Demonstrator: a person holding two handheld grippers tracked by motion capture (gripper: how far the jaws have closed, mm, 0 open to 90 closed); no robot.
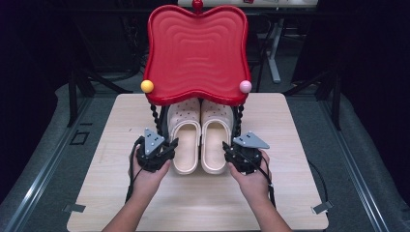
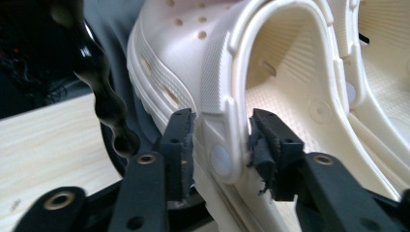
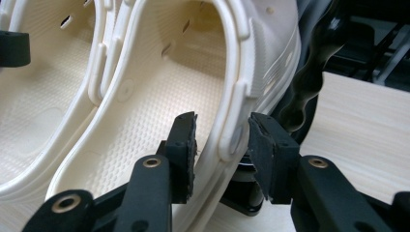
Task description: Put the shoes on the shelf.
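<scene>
Cream perforated foam clogs (image 1: 199, 137); ribbed glossy red tray (image 1: 196, 53)

No text, label, brand, number or sign can be read on anything here.

Overhead light falls evenly on the pale surface (image 1: 290, 145); surroundings stay dark. The red tray (image 1: 196, 53) shows soft glare. Both gripper views are soft, with blurred foreground edges and overexposed cream clogs (image 2: 270, 63).
</scene>
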